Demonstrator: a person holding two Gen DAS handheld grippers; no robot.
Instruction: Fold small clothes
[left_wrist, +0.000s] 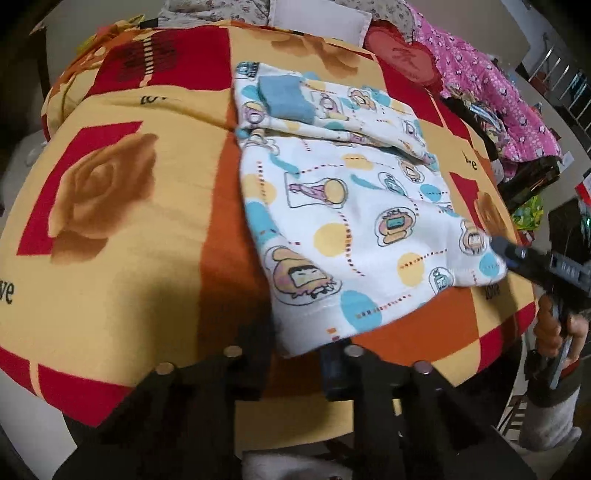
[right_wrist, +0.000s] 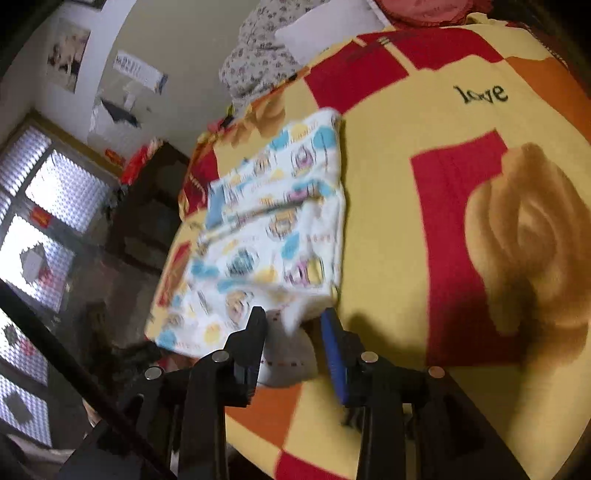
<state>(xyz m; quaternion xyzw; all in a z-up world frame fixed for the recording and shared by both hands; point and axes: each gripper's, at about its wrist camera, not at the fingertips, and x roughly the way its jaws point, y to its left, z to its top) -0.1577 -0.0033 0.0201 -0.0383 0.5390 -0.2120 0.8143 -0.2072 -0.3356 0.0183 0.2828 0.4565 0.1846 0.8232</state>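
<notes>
1. Small white cotton garment (left_wrist: 354, 206), printed with cartoon figures and blue and yellow dots, is lying partly folded on the bed, on a yellow, red and orange rose-patterned blanket (left_wrist: 122, 206); its far part, with a blue ribbed cuff (left_wrist: 284, 98), is sitting doubled over the near part.

2. Left gripper (left_wrist: 291, 363) is hovering at the garment's near hem. Its jaws are standing close together, and the hem is lying right at the tips, but the view is too dark there to tell whether cloth is pinched between them.

3. Right gripper (right_wrist: 293, 325) is sitting at the garment's right-hand corner with its jaws spread. A fluffy edge of cloth is lying between the black finger and the blue pad (right_wrist: 332, 354), yet neither is pressing on it, so nothing is gripped on that side.

4. Judging by the way it is draping and wrinkling, the garment is light, limp and not slippery; it is likely to sag and flop rather than hold a shape, so one-handed lifting would probably let the layers slide apart.

5. Best holds look like the two near corners along the hem, pinching through all the layers together, so the fold carries over evenly.

6. Pink patterned fabric (left_wrist: 491, 85) is piled well apart, beyond the blanket's far side.
</notes>
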